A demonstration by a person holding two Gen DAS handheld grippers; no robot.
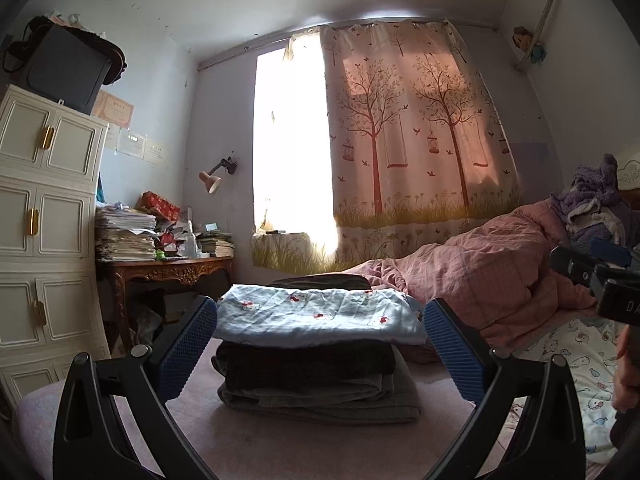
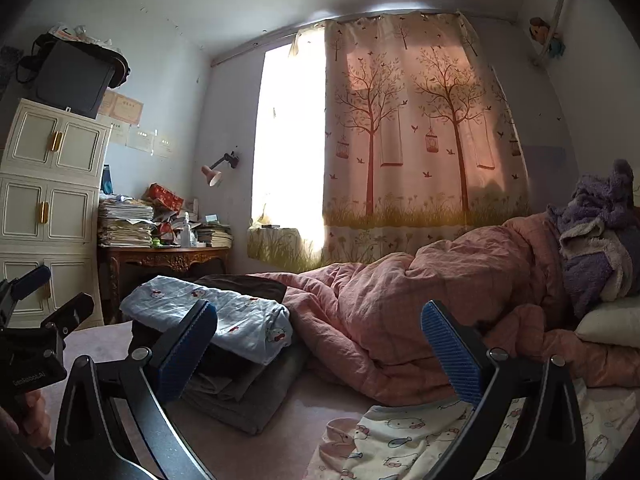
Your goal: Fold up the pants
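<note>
Both my grippers spread empty; unfolded cartoon-print pants (image 2: 404, 436) lie just below right gripper (image 2: 320, 354), nearer than left gripper (image 1: 320, 344).

Blown-out window (image 1: 294, 152) glare, dim room w/ fisheye-warped, vignetted edges.

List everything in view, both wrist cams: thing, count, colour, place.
Folded stack: one pile, light-blue cartoon-print piece over dark grey ones, on the bed ahead of the left tongs.
Printed garment: one, white cartoon print, unfolded, below the right tongs.
Quilt: one, pink, bunched on the bed.
Fleece heap: purple, right end of the bed.
Cabinet: one, cream, far left.
Desk: one, carved wood, piled with papers.
Lamp: one, pink, on the wall.
Curtain: tree print, half drawn.
Left tongs: open, empty.
Right tongs: open, empty.
</note>
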